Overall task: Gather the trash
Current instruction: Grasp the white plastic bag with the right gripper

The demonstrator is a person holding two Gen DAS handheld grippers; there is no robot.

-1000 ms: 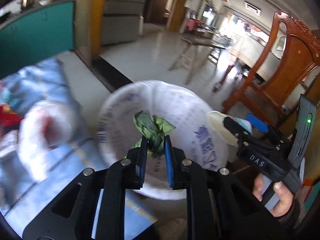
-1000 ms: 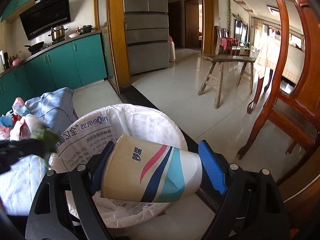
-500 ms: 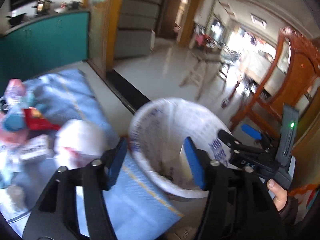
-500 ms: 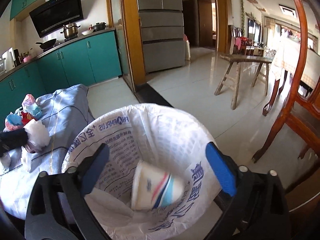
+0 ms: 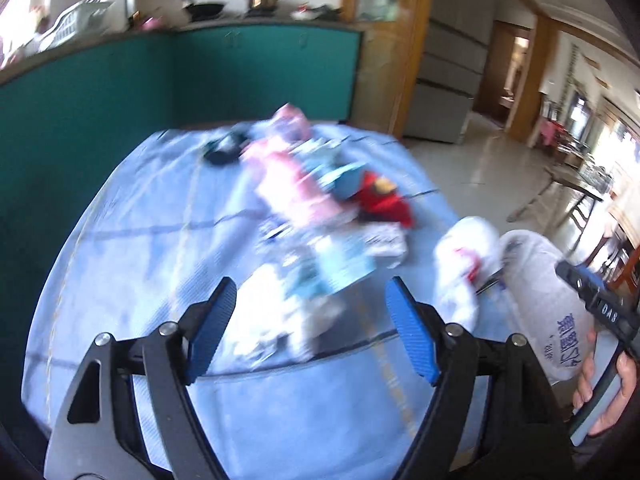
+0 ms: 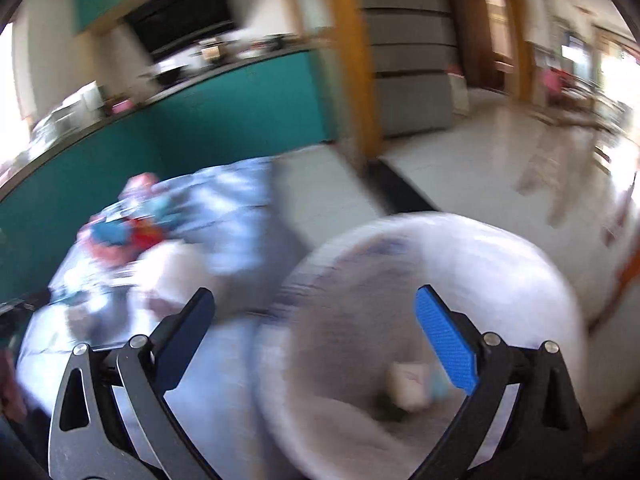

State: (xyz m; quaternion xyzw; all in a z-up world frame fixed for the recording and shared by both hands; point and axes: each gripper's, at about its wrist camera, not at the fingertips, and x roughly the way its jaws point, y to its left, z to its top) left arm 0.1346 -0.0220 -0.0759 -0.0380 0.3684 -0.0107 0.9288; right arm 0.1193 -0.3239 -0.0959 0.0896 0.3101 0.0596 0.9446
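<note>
Both grippers are seen empty, and the reason is read from the bin (image 6: 440, 264): a cup (image 6: 408, 384) and a dark scrap beside it already lie at the bottom of the white liner, so nothing is left to be carried. The left gripper (image 5: 310, 332) is pointed down at the blue cloth (image 5: 120, 280), its jaws opening with nothing between them, and it is aimed toward the heap of trash (image 5: 320, 216) that remains there: pink, red and pale blue wrappers and printed paper, blurred too much to be told apart. A white crumpled bag (image 5: 464, 268) is seen at the cloth's right edge, just beside the bin (image 5: 548, 300). The right gripper (image 6: 312, 340) is spread wide, opening a little more, with its pads framing the bin's mouth and pressing on nothing; part of it, with the hand (image 5: 604, 396) that bears it, is seen at the right margin of the left view. The bin is kept against the edge of the cloth, it is judged, so that each piece need only be carried a short way. The wide stance of both tools is judged to be readiness for the next pick. Much of the task is judged still undone, since the heap is large. Loose, light wrappers may be expected to slip or to come up several at once.
</note>
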